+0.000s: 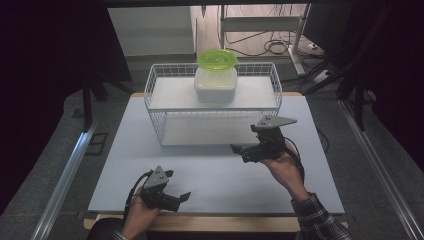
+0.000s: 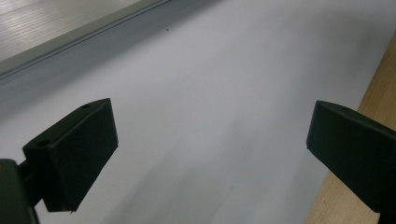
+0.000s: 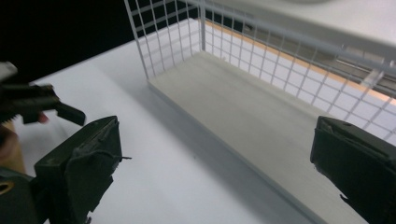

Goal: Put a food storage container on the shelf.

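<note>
A white wire rack (image 1: 156, 89) stands at the far side of the table (image 1: 125, 150). It has two levels. On the upper shelf sits a white box (image 1: 215, 84), and a green lid (image 1: 217, 58) lies on top of the box, tilted a little and not pressed flat. What is inside the box cannot be seen. The lower shelf (image 3: 261, 126) is bare in the right gripper view.

The right gripper (image 1: 239, 150) is held just in front of the rack, near the right end of the lower shelf, and points to the left. Its jaws stand wide apart and hold nothing; in its own view the lower shelf lies between them, but they do not touch it. The box is well apart from it, above and behind.

The left gripper (image 1: 184, 197) is low at the near edge of the table, well apart from the rack. Its jaws are also wide apart, with only the table surface (image 2: 201, 116) between them, and they clamp nothing.
</note>
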